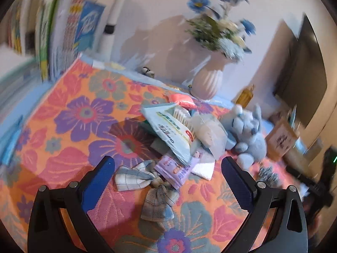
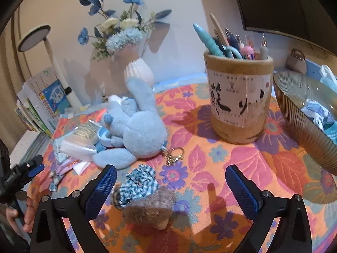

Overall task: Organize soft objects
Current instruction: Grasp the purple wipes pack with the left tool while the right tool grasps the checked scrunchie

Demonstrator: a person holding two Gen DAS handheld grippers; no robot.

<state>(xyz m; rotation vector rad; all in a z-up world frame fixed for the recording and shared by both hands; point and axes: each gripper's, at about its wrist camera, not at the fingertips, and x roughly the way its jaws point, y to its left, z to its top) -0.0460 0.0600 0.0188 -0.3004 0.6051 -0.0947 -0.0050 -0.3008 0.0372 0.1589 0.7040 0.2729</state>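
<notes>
Both grippers are held spread and empty: the left gripper (image 1: 166, 166) over the plaid cloth bow (image 1: 147, 181), the right gripper (image 2: 170, 175) over the hedgehog plush (image 2: 150, 209) just beside the blue rabbit plush (image 2: 137, 130). A closing descent seems called for.

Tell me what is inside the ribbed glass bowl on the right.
The ribbed glass bowl holds a crumpled blue-and-white soft item and something teal beside it. The frame edge cuts off the rest of the bowl.
</notes>
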